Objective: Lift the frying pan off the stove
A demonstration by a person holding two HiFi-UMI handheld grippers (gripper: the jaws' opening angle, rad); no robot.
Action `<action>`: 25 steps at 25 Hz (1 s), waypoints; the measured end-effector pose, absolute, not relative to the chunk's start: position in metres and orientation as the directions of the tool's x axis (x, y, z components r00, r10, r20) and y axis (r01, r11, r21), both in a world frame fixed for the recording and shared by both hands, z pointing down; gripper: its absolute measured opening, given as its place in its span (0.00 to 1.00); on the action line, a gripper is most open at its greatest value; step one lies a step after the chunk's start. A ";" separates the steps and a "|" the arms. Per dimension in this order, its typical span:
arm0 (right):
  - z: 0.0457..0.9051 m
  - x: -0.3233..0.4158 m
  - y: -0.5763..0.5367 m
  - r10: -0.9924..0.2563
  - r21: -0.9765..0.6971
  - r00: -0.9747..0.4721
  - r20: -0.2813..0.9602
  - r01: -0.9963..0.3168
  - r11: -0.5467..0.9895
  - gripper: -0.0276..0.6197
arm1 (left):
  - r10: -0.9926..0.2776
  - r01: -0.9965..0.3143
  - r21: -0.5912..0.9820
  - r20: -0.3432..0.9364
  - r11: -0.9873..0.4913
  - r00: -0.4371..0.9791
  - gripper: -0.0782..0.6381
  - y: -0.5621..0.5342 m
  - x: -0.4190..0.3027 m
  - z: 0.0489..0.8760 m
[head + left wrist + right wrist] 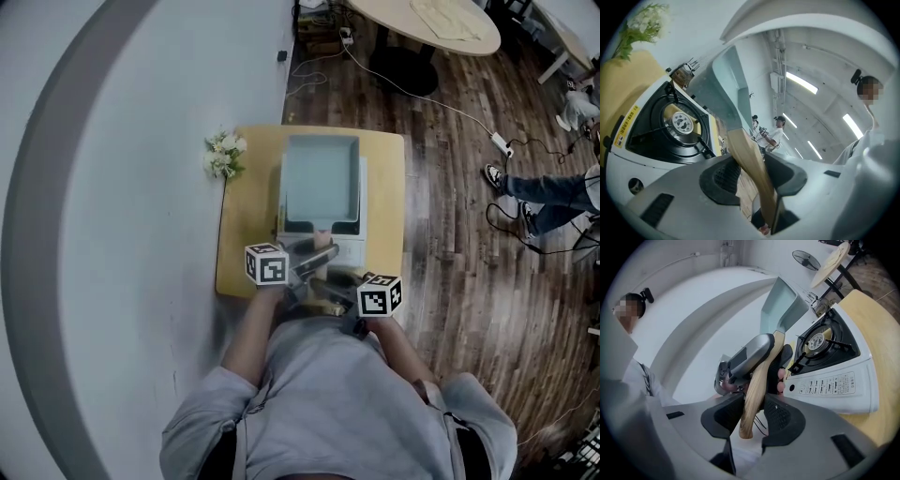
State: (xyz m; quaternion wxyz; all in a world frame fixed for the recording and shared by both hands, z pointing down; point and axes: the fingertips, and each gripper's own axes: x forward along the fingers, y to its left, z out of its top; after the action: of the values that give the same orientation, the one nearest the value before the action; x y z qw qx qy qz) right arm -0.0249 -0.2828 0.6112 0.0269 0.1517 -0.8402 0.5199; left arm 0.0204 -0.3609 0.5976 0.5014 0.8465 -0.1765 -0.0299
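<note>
The pale green square frying pan hangs over the white portable stove, and both gripper views show it tilted up clear of the bare burner. Its wooden handle runs between the jaws of my left gripper, which is shut on it. My right gripper is shut on the handle's butt end, just behind the left gripper. In the head view the left gripper and right gripper sit close together at the stove's near edge.
The stove stands on a small yellow table against a white wall, with a bunch of white flowers at its far left corner. Wooden floor lies to the right, with cables, a round table and a seated person's legs.
</note>
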 end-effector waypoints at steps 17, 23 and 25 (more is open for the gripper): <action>0.563 -0.008 -0.211 -0.413 -0.793 -0.896 0.162 -0.367 0.486 0.24 | -0.215 -0.142 0.824 0.025 -0.549 0.976 0.33 -0.281 0.042 0.542; 0.563 -0.008 -0.188 -0.453 -0.784 -0.874 0.177 -0.403 0.472 0.24 | -0.190 -0.147 0.813 0.046 -0.563 0.981 0.33 -0.257 0.044 0.541; 0.565 -0.005 -0.184 -0.463 -0.783 -0.867 0.183 -0.413 0.465 0.24 | -0.173 -0.141 0.812 0.051 -0.566 0.984 0.33 -0.252 0.048 0.544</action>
State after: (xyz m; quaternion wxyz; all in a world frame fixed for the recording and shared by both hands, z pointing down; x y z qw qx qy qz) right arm -0.0050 -0.1843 0.5648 -0.0279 0.2561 -0.8553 0.4495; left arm 0.0476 -0.2522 0.5439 0.4574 0.8847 -0.0887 -0.0172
